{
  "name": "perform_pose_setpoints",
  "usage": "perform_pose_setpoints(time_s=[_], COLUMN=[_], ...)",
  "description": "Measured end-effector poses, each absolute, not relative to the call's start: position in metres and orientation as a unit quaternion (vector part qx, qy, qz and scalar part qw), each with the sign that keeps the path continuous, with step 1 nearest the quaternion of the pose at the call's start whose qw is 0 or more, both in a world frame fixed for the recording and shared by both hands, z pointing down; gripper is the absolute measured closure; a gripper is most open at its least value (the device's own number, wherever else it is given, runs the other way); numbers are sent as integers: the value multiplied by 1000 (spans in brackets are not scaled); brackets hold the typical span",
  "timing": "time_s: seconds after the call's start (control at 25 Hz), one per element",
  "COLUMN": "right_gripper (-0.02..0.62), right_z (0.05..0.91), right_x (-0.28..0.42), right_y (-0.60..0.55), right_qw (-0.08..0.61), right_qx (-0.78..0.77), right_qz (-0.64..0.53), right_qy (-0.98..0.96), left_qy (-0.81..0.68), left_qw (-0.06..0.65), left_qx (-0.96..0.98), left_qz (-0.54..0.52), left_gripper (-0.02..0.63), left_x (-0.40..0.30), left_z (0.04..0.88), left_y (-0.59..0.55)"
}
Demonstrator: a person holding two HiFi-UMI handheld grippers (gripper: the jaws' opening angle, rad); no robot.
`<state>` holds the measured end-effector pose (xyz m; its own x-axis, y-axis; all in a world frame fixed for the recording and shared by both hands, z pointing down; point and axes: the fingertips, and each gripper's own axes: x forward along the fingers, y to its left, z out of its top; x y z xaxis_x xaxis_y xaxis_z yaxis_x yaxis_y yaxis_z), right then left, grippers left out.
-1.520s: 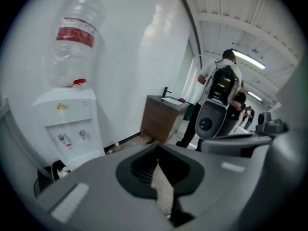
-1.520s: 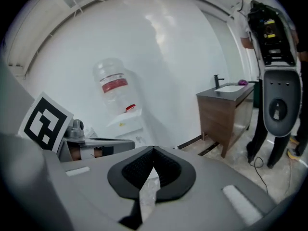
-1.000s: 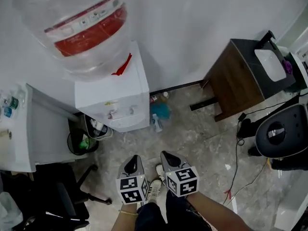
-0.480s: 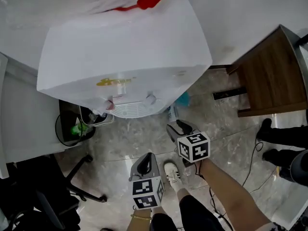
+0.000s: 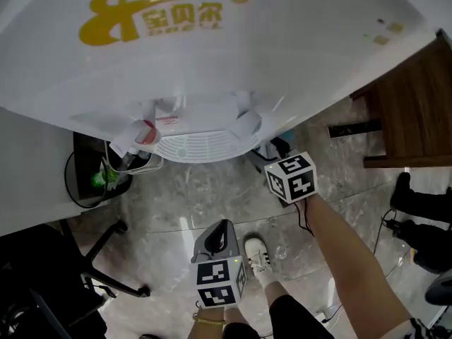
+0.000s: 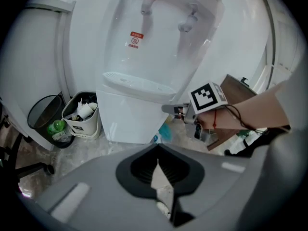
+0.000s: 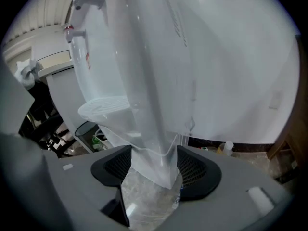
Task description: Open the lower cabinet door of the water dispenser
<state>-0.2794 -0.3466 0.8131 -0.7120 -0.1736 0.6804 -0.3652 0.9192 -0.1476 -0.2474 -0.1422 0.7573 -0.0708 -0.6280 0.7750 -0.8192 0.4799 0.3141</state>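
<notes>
1. While the head camera has been lowered toward the water dispenser (image 5: pixel 212 62), whose white top now fills the view from nine to three o'clock, both grippers have been brought down with it.
2. At six o'clock in the head view, the left gripper (image 5: pixel 219 226) is held back from the machine. Its jaws are seen pressed almost together, with nothing between them.
3. At three o'clock of the drip tray (image 5: pixel 189 145), the right gripper (image 5: pixel 274 155) has been brought up to the machine's right front corner. Its jaws are opening to their widest, and that corner of the lower body is framed between them, not pressed.
4. The cabinet door (image 6: pixel 126 121) is found below the drip tray, at nine o'clock of the right gripper in the left gripper view. It is judged closed, so the reach is read as nearly done and the pull as not begun.
5. From the head view the door is hidden under the overhang. No handle can be made out. Whether the edge between the right jaws belongs to the door or to the side panel cannot be told.
</notes>
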Motion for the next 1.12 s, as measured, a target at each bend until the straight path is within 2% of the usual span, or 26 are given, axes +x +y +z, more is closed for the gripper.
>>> perform_pose_setpoints(time_s=[0.56, 0.8, 1.12], right_gripper=[344, 403, 436], right_z=[818, 816, 814], right_x=[-264, -224, -218], right_y=[-320, -244, -120], right_qw=[352, 354, 329], right_qx=[158, 184, 201], right_qz=[135, 177, 284], right_qy=[-912, -900, -878], left_qy=[-724, -725, -741], left_qw=[481, 483, 490], left_qx=[484, 484, 450], left_qz=[99, 85, 95], left_gripper=[600, 600, 600], left_x=[-250, -245, -254], left_z=[779, 776, 795], left_y=[-135, -110, -20])
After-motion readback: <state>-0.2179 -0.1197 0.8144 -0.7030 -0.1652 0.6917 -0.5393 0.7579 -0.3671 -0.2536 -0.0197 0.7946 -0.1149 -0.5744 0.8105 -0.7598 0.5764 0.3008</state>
